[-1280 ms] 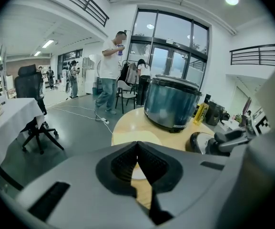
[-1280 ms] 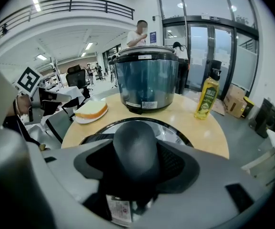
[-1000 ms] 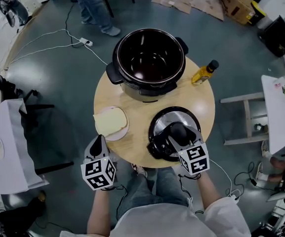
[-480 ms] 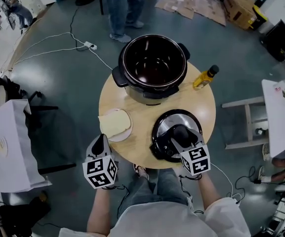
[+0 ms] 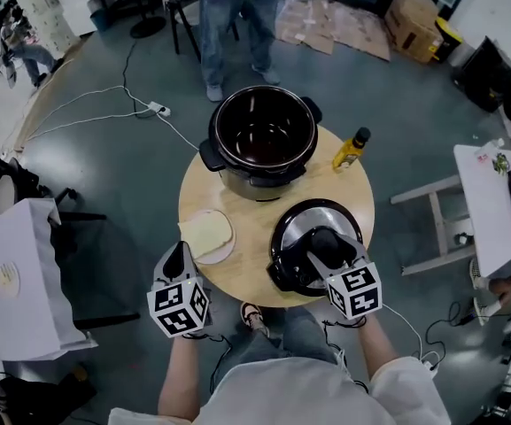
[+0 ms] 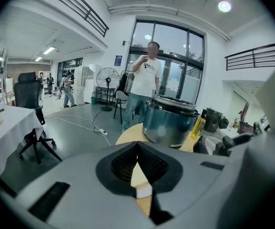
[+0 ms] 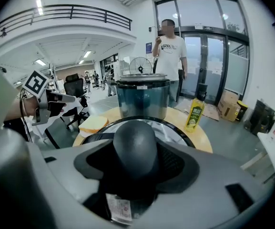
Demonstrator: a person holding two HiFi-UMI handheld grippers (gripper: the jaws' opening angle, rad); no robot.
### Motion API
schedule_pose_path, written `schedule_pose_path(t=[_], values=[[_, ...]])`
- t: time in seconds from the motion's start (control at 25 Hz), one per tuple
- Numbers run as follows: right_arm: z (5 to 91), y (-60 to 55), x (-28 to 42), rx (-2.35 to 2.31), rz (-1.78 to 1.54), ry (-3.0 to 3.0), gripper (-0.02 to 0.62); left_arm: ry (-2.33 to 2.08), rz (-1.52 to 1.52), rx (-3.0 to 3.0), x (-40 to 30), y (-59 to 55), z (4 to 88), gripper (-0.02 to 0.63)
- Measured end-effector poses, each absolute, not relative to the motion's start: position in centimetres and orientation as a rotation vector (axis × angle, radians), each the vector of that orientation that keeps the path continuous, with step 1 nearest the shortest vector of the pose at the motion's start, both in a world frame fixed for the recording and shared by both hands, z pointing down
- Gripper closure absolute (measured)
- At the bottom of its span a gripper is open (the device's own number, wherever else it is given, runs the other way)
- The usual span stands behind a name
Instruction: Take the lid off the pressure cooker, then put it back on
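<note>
Plainly, the lid (image 5: 290,228) is no featherweight: steel dome, thick black rim, rigid all through, so it probably hangs heavy and wants to tip if gripped off-centre. The sensible hold is the round black knob (image 7: 136,149) at its middle, and the right claw (image 5: 325,244) is clamped on exactly that, one jaw on either side of it. The knob looks smooth and domed, so a slack grip could let it twist or slide.

The lid is at the near right of the round bench (image 5: 253,230), well apart from the open pot (image 5: 259,177) at the far side. The left claw (image 5: 177,253) has its jaws together on nothing, off the bench's near left edge, beside the plate of bread (image 5: 207,235).

Several things stay unclear. I cannot tell whether the lid rests on the bench or hangs just above it. Its underside and seal are hidden, its near edge sits under the right claw's marker cube, and the pads are buried behind the knob. Any locking lugs on the pot's rim are too small to make out.
</note>
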State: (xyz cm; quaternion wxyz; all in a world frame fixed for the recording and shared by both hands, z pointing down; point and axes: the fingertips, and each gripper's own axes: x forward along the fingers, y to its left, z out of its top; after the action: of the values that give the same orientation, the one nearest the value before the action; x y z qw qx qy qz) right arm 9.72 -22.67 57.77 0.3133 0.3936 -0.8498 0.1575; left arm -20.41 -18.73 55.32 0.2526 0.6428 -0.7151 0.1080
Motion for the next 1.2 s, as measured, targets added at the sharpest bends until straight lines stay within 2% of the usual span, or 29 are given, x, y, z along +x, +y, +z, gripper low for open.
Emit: schedule_pose_path(t=[0.68,1.2], values=[[44.7,-23.4,11.0,1.109,0.160,-2.347,0.314,-2.017,0.144,1.885,-20.1,-21.1,48.1,0.617],[36.4,-30.3,9.6,0.983,-0.056,-2.432,0.314,-2.115,0.045,1.839,-20.9,-23.0,44.2,0.617]])
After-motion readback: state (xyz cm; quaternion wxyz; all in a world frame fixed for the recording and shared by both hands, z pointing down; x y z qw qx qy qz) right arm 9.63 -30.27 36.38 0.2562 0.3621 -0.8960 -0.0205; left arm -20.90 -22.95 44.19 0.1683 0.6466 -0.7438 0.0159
